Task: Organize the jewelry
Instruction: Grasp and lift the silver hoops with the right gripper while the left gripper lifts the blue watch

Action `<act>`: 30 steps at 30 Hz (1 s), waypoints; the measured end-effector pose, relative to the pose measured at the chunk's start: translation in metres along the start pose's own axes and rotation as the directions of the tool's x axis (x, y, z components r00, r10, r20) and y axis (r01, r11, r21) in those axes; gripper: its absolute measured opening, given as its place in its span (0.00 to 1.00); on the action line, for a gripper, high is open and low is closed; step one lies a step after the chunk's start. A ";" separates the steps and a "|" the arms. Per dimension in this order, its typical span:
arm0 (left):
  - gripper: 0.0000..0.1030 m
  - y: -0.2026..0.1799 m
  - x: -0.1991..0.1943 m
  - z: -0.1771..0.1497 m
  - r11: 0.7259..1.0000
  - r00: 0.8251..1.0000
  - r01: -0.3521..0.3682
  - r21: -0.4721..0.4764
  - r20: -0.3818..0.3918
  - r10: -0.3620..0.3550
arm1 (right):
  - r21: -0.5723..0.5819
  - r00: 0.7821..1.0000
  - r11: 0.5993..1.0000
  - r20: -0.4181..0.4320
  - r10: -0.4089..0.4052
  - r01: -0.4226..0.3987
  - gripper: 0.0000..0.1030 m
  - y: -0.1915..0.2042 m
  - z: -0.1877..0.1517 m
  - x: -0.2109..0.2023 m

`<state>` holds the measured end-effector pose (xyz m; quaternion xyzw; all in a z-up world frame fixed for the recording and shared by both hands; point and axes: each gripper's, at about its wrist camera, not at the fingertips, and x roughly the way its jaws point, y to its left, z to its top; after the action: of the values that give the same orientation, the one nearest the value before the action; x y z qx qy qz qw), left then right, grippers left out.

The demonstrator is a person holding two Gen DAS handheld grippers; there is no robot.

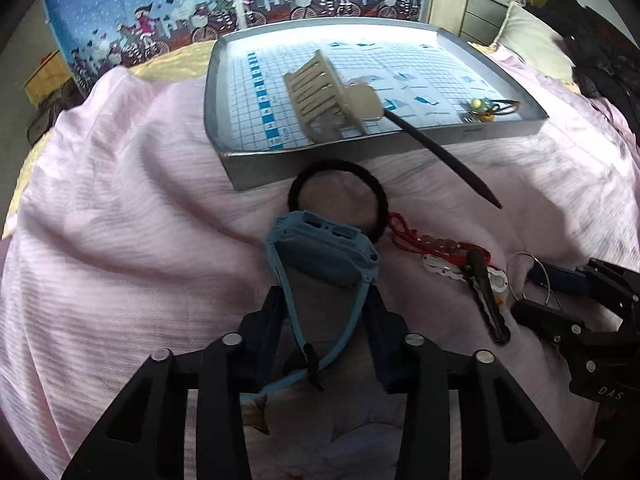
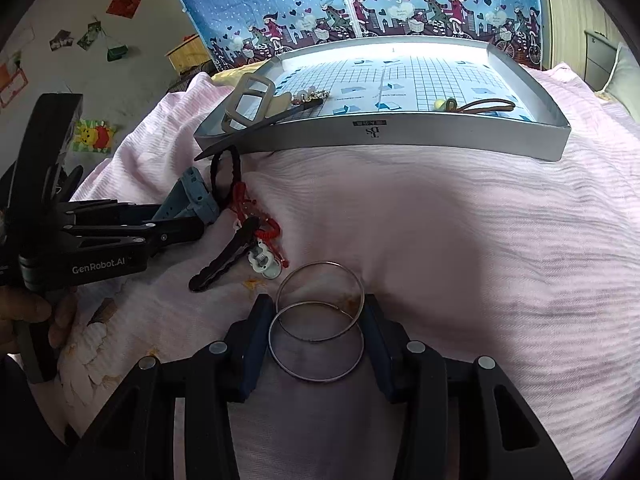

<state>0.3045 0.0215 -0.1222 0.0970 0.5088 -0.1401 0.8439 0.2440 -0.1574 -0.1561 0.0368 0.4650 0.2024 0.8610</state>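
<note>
My left gripper is shut on the strap loop of a blue watch that lies on the pink bedspread; the watch body sticks out ahead of the pads. My right gripper is shut on two overlapping silver bangles, each pad touching a ring's outer edge. Beyond them stands a silver tray holding a beige hair claw and a brown hair tie with a yellow bead. A black hair stick leans over the tray's near rim.
Between the grippers lie a black hair tie, a red cord bracelet, a black hair clip and a small white clip. A hand holds the left gripper's handle. A patterned blue curtain hangs behind the bed.
</note>
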 end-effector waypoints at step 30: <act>0.24 -0.027 -0.062 -0.011 0.985 0.975 0.169 -0.031 0.152 -0.162 | -0.061 0.979 0.997 0.195 0.055 -0.044 0.41 0.013 0.011 -0.037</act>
<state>0.2593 0.0076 -0.0731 0.0253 0.4537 -0.2056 0.8667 0.2306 -0.1583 -0.1170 0.0441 0.3707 0.2320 0.8982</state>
